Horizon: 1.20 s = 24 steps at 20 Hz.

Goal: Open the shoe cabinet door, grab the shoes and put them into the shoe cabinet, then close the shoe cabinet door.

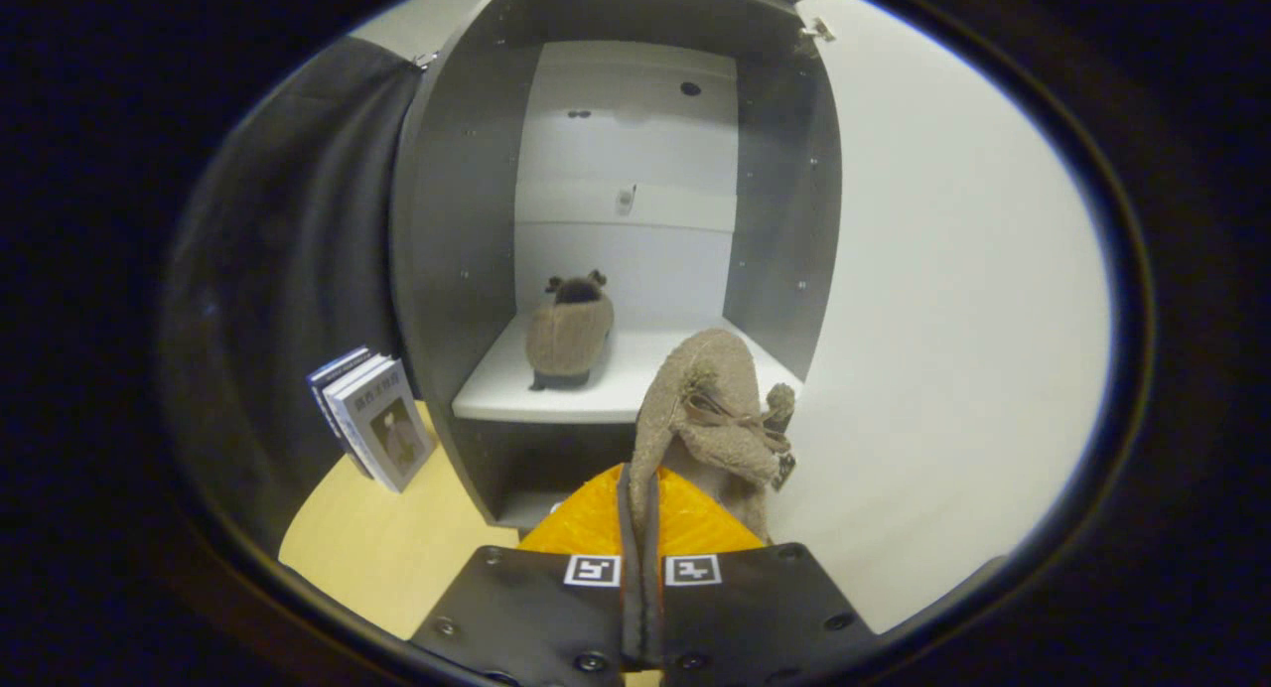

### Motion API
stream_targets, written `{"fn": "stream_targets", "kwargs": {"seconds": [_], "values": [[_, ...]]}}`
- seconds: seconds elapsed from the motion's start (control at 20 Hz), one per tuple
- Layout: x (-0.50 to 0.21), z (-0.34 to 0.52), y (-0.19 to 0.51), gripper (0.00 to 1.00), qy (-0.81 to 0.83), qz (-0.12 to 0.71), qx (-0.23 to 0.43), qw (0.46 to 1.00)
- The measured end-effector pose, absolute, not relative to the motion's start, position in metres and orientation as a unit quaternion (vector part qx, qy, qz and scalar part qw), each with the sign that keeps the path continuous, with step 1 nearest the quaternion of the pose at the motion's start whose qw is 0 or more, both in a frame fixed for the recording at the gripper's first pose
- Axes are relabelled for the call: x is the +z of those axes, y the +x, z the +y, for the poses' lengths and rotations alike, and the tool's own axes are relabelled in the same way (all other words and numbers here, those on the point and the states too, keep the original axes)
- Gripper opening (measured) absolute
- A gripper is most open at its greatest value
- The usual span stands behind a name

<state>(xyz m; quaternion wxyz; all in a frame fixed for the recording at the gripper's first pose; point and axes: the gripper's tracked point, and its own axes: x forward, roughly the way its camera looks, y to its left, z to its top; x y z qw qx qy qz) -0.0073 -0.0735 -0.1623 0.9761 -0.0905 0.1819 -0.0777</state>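
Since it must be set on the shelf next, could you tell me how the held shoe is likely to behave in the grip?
The shoe looks soft and fuzzy, so probably light and floppy. The gripper pinches only its thin edge, so it may sag or swing.

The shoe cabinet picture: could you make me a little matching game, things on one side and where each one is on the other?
Things:
1. Fuzzy tan shoe with dark pom-poms
2. Second fuzzy tan shoe with a laced bow
3. Small stack of white-covered books
4. White cabinet door

Places or states:
A. Leaning beside the grey shoe cabinet, on the pale wooden table
B. Swung open, to the right of the cabinet
C. Pinched by its edge in the gripper
D. Standing on the white shelf inside the cabinet

Pairs: 1-D, 2-C, 3-A, 4-B
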Motion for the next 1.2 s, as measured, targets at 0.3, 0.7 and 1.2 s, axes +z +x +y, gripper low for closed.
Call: {"fn": "stream_targets", "kwargs": {"seconds": [0.3,0.7,1.2], "values": [[-0.118,-0.083,0.063,0.02,-0.103,0.145,-0.087,0.98],[-0.099,-0.088,0.152,0.02,-0.131,0.133,-0.089,0.978],[-0.131,-0.109,0.229,0.02,-0.137,0.176,-0.101,0.97]]}}
